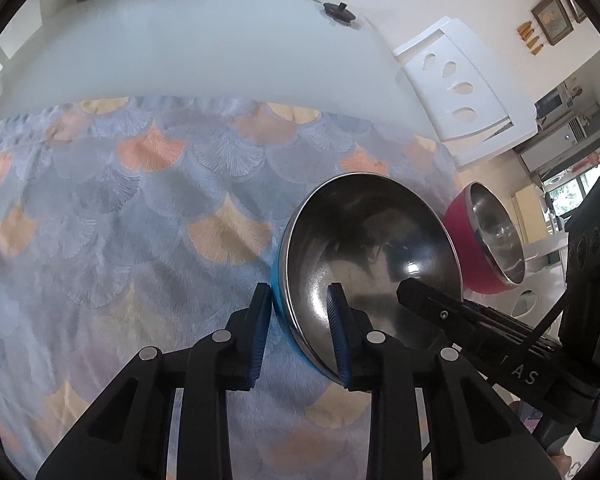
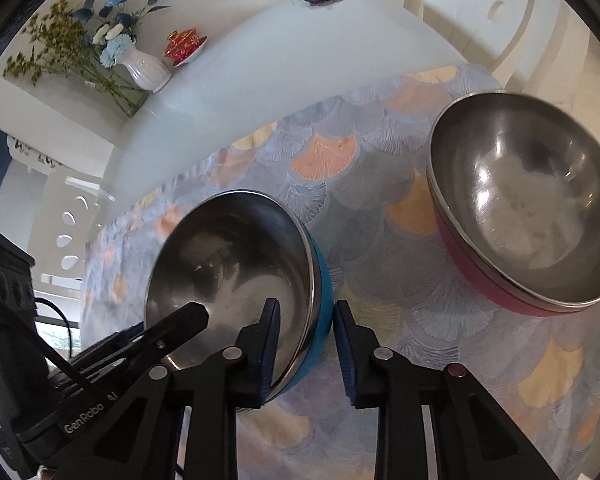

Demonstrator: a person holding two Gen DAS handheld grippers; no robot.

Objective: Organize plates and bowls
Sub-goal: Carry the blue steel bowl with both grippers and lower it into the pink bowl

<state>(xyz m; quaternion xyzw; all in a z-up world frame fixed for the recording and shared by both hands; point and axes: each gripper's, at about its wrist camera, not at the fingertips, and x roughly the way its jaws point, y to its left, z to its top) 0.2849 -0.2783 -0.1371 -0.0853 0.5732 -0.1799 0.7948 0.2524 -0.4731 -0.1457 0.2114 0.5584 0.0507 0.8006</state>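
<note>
Right wrist view: "GenRobo AI" printed on left gripper (image 2: 204,314); right gripper (image 2: 306,344) clamped on blue bowl (image 2: 236,264) rim, left likewise on opposite rim. Red bowl (image 2: 524,200) nearby on patterned cloth (image 2: 340,184).

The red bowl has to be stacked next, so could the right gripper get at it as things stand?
Probably not yet: the right gripper is clamped on the blue bowl rim. Once it lets go, only bare tablecloth separates it from the red bowl.

Red bowl (image 1: 476,248) partly behind blue bowl's (image 1: 364,264) rim
</note>
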